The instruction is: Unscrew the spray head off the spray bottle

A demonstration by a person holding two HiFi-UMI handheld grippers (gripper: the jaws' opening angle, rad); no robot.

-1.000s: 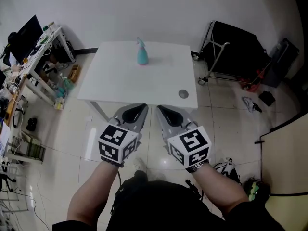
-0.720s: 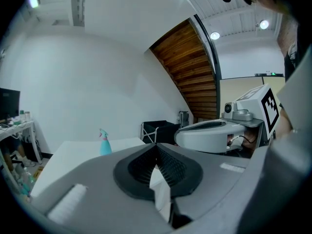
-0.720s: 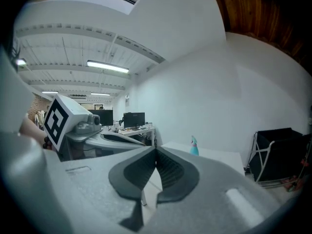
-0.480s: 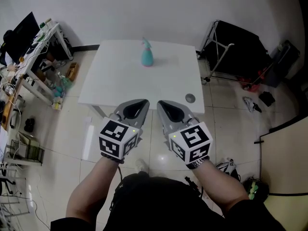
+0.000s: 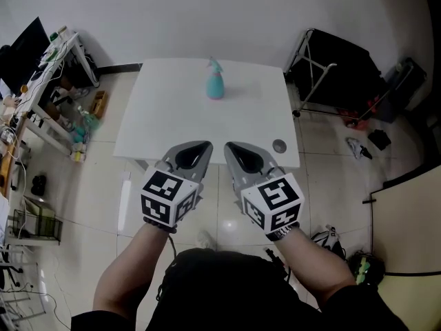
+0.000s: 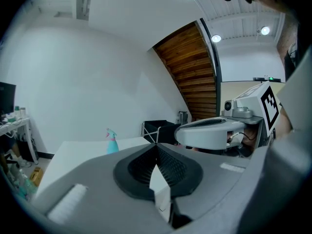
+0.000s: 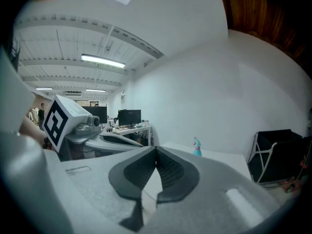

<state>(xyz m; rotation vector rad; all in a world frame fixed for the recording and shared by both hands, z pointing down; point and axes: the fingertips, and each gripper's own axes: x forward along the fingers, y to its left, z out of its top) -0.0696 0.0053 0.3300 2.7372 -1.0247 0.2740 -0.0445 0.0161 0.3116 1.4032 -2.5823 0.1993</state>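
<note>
A teal spray bottle [image 5: 216, 83] with a pale spray head stands upright near the far edge of a white table [image 5: 179, 126]. It shows small and distant in the left gripper view [image 6: 112, 142] and the right gripper view [image 7: 197, 147]. My left gripper [image 5: 209, 145] and right gripper [image 5: 227, 145] hover side by side at the table's near edge, well short of the bottle. Both are shut with nothing between the jaws.
A small grey round object [image 5: 279, 145] lies at the table's near right corner. A black cart with a metal frame [image 5: 337, 74] stands to the right. A cluttered desk with monitors [image 5: 41, 67] lines the left wall. Tiled floor surrounds the table.
Both grippers and the head camera have moved toward the table; the table and bottle sit a little lower and nearer in the head view. Both jaws stay shut.
</note>
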